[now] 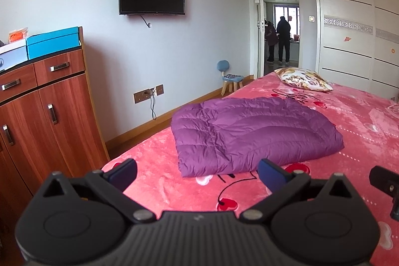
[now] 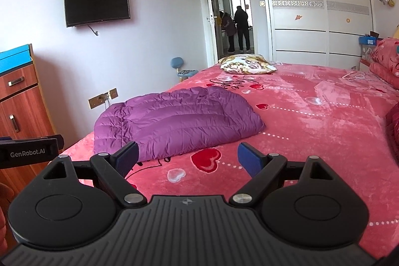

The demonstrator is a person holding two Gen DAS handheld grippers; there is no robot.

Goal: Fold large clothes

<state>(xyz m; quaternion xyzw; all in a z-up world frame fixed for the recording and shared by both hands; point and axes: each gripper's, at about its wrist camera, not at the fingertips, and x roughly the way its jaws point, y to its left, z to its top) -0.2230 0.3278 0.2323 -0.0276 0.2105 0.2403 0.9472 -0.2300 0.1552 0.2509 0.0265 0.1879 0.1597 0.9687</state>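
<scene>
Pink bed, folded purple jacket ahead of both open fingers

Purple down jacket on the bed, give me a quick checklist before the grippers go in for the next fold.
1. Left gripper open and empty: ok.
2. Right gripper open and empty: ok.
3. Purple down jacket lying flat in a folded bundle on the pink bedspread: ok.
4. Nothing lying on the jacket: ok.
5. Patterned pillow apart from the jacket: ok.
6. Sleeves tucked inside the bundle: cannot tell.
</scene>
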